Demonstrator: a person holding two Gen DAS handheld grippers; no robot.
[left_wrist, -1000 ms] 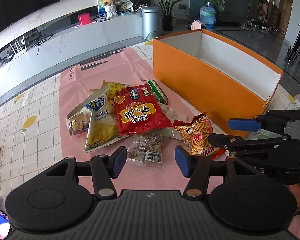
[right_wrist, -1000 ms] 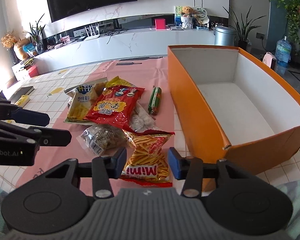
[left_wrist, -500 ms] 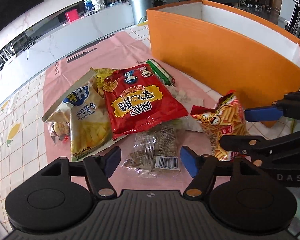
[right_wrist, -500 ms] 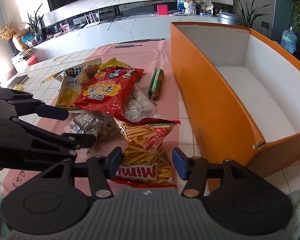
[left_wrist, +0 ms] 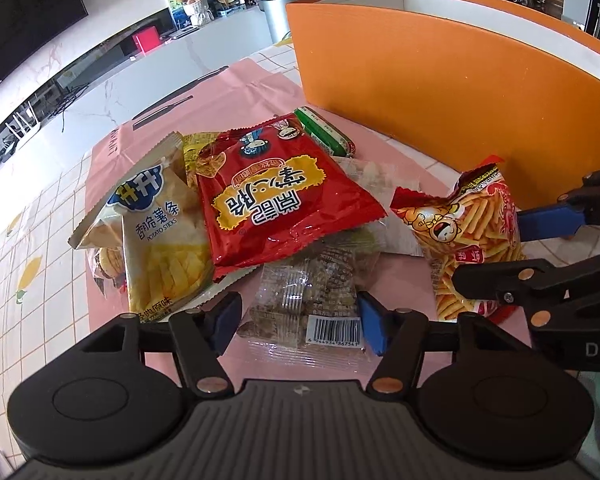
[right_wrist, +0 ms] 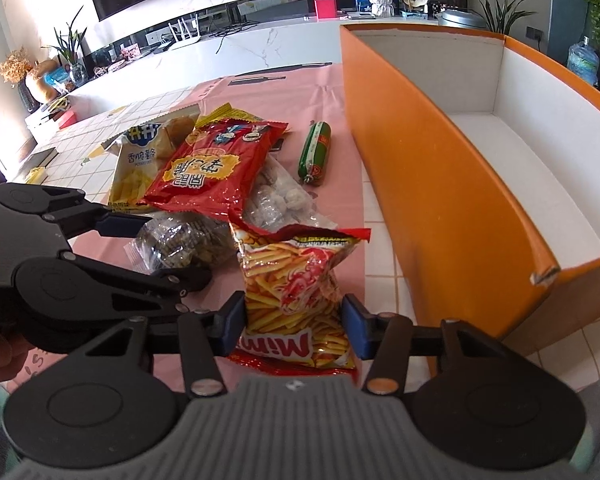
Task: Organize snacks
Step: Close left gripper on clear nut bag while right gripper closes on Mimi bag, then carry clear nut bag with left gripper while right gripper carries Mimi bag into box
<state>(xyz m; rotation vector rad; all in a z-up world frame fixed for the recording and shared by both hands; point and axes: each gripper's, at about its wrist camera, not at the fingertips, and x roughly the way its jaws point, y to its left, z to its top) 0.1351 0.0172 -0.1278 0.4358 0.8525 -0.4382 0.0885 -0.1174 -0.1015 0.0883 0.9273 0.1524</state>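
Observation:
A pile of snack packs lies on a pink mat (left_wrist: 236,92). My left gripper (left_wrist: 298,326) is open, its blue pads on either side of a clear pack of brown bars with a barcode (left_wrist: 312,304). My right gripper (right_wrist: 294,324) is open and straddles the orange Mimi shrimp-stick bag (right_wrist: 296,288), which also shows in the left wrist view (left_wrist: 468,236). A big red bag (left_wrist: 276,196), a pale potato-sticks bag (left_wrist: 160,228) and a green sausage (right_wrist: 315,152) lie beyond. The orange box (right_wrist: 432,184) stands open to the right.
A clear bag of white candies (right_wrist: 278,200) lies under the red bag. The tiled tablecloth (left_wrist: 32,240) spreads left of the mat. A white counter (right_wrist: 236,44) with a router, a red box and a bin stands behind the table.
Both grippers have dropped lower and moved forward to the snacks. The left now flanks the clear bar pack, the right flanks the Mimi bag. Both stay open.

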